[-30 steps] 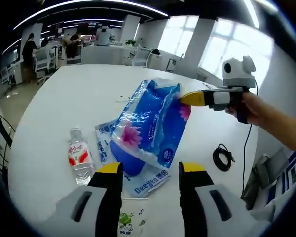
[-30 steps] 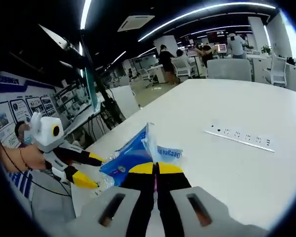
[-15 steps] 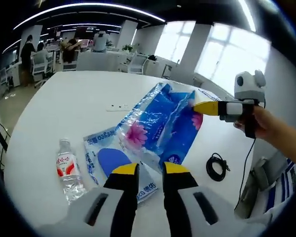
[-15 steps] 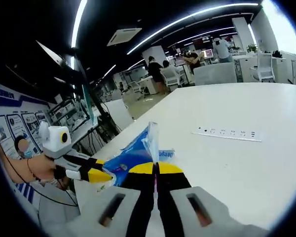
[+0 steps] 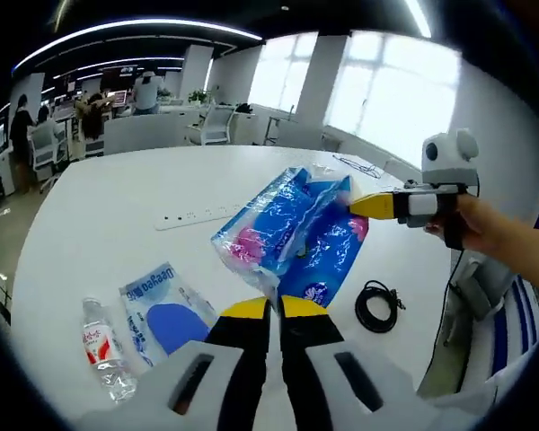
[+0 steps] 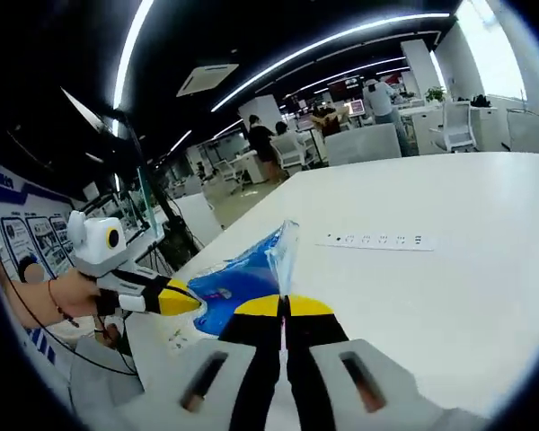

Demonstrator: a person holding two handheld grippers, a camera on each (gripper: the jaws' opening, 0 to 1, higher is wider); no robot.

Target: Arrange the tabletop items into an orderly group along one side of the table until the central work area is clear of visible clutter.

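Both claws, left [image 5: 271, 308] and right [image 6: 284, 306], pinch the blue tissue pack [image 5: 296, 229], seemingly lifted off the surface [image 5: 99, 224], bottle [image 5: 103, 348] at 8 o'clock.

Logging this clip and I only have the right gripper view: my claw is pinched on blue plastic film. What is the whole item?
Observer: A blue tissue multipack with pink flowers, held up above the white table between the right claw and the left claw.
Operator: Anything else on the table near it?
Observer: A water bottle with a red label lies beside a flat blue-and-white pouch.
Operator: Any cables?
Observer: A coiled black cable lies near the table's edge.
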